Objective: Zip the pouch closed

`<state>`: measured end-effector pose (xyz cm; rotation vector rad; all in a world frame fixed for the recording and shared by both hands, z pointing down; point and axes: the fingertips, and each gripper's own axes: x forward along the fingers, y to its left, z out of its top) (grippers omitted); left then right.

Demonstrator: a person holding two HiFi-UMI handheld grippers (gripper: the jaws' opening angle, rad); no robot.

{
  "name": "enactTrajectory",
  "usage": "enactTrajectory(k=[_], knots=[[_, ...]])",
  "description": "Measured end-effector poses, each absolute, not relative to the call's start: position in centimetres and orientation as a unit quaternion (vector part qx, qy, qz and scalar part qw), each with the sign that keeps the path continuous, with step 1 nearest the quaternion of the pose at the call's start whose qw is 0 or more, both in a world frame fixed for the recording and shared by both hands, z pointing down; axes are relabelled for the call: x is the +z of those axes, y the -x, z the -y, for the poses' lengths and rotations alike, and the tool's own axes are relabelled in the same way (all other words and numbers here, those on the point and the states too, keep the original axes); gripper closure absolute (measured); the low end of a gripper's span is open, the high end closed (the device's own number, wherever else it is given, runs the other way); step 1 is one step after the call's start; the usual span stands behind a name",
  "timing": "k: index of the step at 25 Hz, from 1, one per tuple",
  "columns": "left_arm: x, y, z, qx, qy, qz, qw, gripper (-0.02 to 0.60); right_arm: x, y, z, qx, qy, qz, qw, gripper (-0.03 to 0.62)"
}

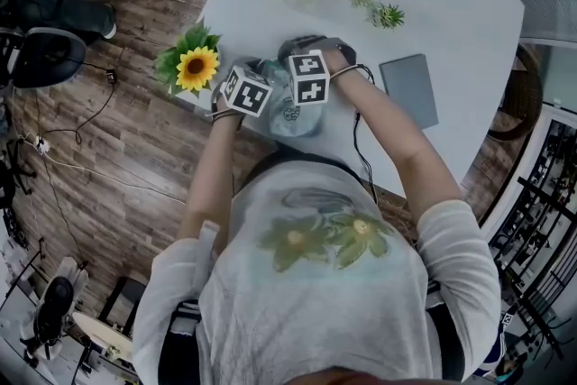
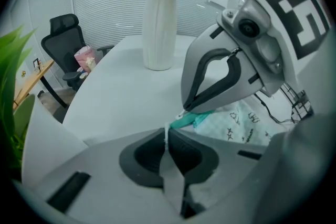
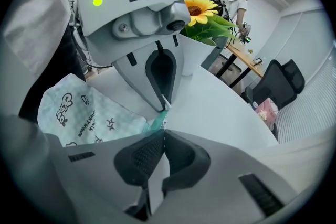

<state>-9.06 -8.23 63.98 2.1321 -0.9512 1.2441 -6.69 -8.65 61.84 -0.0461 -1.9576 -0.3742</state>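
Both claws meet over the pouch (image 1: 294, 120), which lies at the near edge of the white table (image 1: 460, 4), with a sunflower (image 1: 196, 68) at its ten o'clock. The left gripper (image 2: 167, 138) is clamped tight on a thin white tab at the pouch's end. The right gripper (image 3: 161, 132) is pinched together on the teal zip strip (image 3: 156, 122), tip to tip with the left.

Grey left gripper (image 2: 167, 134), right gripper (image 3: 163, 131); white shirt (image 1: 325, 284)
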Motion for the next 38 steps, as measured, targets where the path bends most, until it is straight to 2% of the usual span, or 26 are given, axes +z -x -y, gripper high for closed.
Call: enactTrajectory(k=[38], knots=[[64.0, 9.1, 8.2, 0.453, -0.775, 0.362, 0.25, 0.554, 61.7, 4.8, 7.8, -0.171, 0.038, 0.812, 0.556, 0.577]])
